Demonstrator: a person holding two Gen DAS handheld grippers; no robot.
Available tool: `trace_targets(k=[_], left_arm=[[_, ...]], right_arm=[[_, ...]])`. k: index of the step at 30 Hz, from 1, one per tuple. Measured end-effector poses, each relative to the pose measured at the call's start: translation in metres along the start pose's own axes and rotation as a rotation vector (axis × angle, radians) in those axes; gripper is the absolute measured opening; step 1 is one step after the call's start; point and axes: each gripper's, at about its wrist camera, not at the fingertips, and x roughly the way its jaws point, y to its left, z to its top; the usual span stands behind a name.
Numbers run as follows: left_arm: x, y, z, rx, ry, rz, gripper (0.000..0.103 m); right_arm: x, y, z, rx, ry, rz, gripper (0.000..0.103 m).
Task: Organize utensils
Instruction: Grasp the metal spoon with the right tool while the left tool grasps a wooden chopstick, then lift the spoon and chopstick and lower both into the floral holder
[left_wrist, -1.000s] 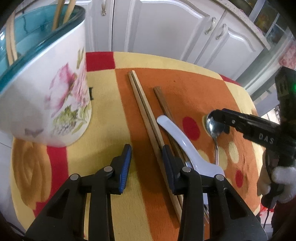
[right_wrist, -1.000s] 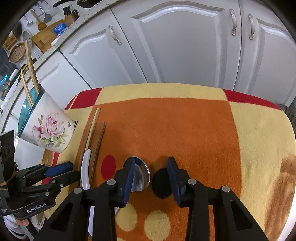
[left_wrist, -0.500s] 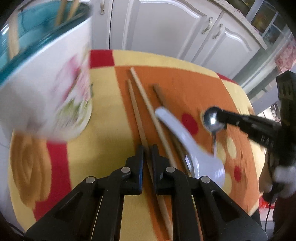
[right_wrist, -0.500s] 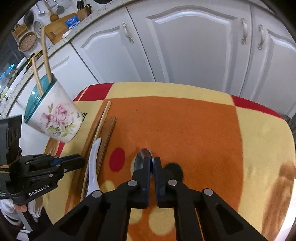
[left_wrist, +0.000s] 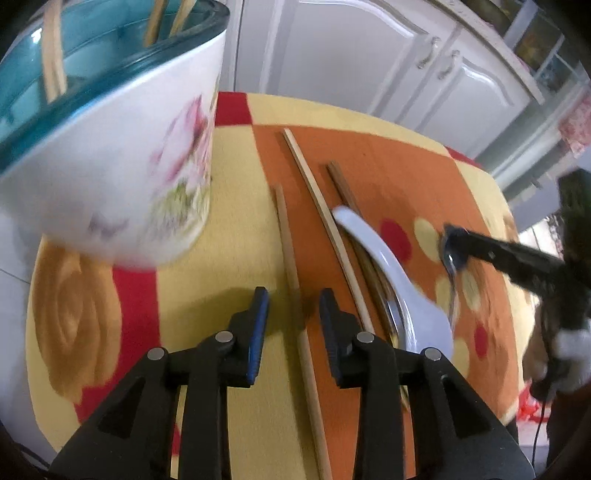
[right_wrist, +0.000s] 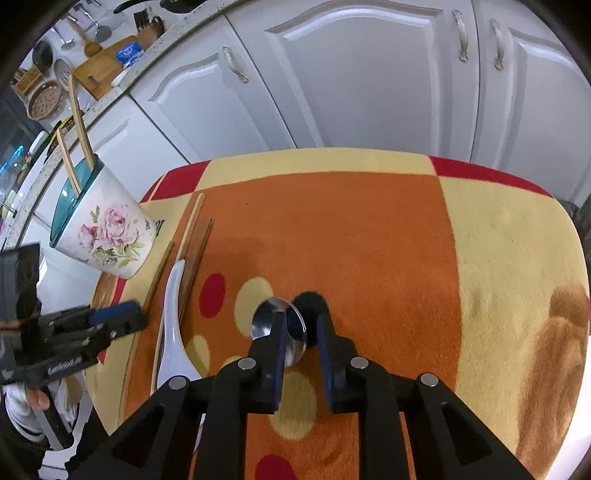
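Straddling a chopstick with one tool and a spoon with the other

Your left gripper (left_wrist: 293, 314) is parted, a single wooden chopstick (left_wrist: 291, 273) lying loose between its fingers on the yellow part of the cloth-covered table (right_wrist: 498, 229); your right gripper (right_wrist: 301, 343) is also spread, the metal spoon (right_wrist: 279, 326) against its left finger, ungripped. Both, I judge, are lined up lengthwise for a pinch. Just beyond lie a paler chopstick (left_wrist: 321, 214), a dark pair (left_wrist: 343, 188) and the white ceramic spoon (left_wrist: 399, 280). The floral holder (right_wrist: 107, 236) stands at the table's left edge, already holding sticks. Only the right view shows the spoon's bowl clearly; only the left shows the chopstick between the pads.
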Motion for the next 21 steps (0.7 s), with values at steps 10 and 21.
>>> trace_targets(k=[10,21], left_arm=[[-0.002,0.007,0.011,-0.004,-0.04,-0.036,0.005],[-0.1,0.022,-0.006,-0.023,-0.228,-0.162,0.004]], right_arm=[[-0.026,0.017,0.001,-0.07,-0.066,-0.02,0.002],[-0.035,0.012,0.003,-0.069,-0.045,-0.062,0.027]])
